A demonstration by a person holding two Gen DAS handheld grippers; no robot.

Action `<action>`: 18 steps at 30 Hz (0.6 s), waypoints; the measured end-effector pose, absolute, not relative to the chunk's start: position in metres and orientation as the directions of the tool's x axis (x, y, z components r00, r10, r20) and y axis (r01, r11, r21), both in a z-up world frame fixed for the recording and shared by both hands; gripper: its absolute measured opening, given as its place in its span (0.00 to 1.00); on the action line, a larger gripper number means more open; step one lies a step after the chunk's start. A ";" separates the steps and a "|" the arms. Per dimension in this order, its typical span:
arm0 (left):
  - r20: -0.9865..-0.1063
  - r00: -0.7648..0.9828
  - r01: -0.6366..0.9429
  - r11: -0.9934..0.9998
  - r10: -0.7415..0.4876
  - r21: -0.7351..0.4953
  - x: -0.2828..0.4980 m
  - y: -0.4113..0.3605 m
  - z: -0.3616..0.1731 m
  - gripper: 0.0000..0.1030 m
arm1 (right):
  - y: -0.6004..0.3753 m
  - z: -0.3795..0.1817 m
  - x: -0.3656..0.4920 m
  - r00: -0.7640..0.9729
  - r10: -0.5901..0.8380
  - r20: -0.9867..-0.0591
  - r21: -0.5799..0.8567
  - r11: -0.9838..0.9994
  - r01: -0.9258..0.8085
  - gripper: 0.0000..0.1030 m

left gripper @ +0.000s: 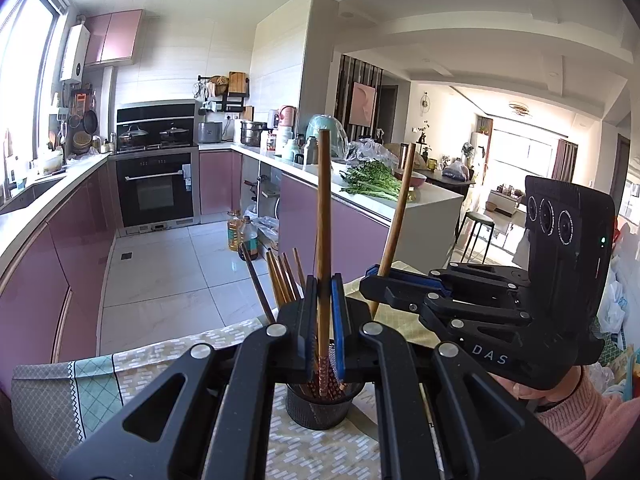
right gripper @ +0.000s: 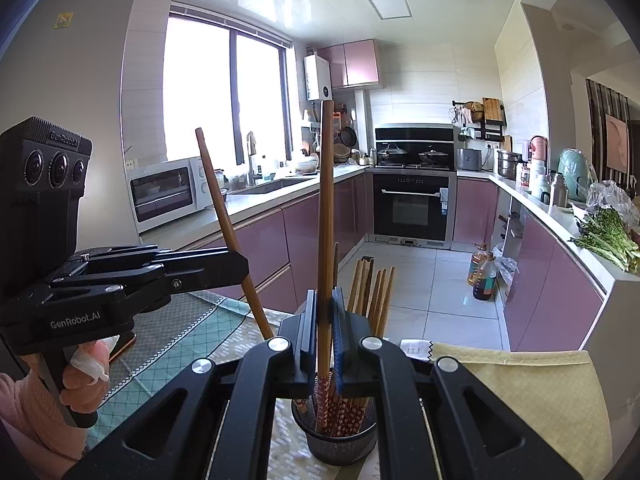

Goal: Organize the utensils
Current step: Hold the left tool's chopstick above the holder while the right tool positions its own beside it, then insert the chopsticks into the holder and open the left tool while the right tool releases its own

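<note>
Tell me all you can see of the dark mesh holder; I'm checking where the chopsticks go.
The dark round metal-mesh holder stands upright on the patterned tablecloth, just below both claws. It looks like fine perforated metal with a solid rim. Several brown wooden chopsticks with red flowered ends stand in it, leaning against its wall. Its base is partly hidden.

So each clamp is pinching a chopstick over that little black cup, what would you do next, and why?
Probably lower both and let go. The left gripper and right gripper each hold a chopstick upright, its patterned end already inside the mesh holder among the others.
</note>
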State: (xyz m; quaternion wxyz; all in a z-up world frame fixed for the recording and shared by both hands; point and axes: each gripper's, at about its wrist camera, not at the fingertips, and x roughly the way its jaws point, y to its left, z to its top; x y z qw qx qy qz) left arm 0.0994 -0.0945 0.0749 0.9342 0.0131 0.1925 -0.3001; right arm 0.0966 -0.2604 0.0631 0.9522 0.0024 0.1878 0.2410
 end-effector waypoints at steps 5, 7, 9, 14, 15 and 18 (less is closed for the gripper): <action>-0.375 0.742 0.562 0.821 -0.555 -0.102 0.103 -0.096 0.075 0.07 | -0.260 0.059 0.100 0.811 0.455 -0.369 0.098 0.886 -0.452 0.06; -0.378 0.740 0.562 0.820 -0.556 -0.108 0.106 -0.096 0.076 0.07 | -0.261 0.059 0.101 0.810 0.453 -0.372 0.101 0.887 -0.450 0.06; -0.381 0.739 0.561 0.821 -0.555 -0.109 0.107 -0.096 0.077 0.07 | -0.262 0.058 0.102 0.810 0.452 -0.374 0.101 0.888 -0.449 0.06; -0.392 0.735 0.558 0.822 -0.553 -0.115 0.110 -0.095 0.076 0.07 | -0.260 0.057 0.105 0.809 0.445 -0.384 0.100 0.891 -0.442 0.06; -0.394 0.734 0.557 0.822 -0.553 -0.115 0.110 -0.095 0.075 0.07 | -0.260 0.056 0.105 0.809 0.443 -0.386 0.100 0.892 -0.441 0.06; -0.402 0.731 0.557 0.822 -0.552 -0.117 0.113 -0.097 0.074 0.07 | -0.260 0.055 0.109 0.808 0.438 -0.395 0.100 0.894 -0.436 0.06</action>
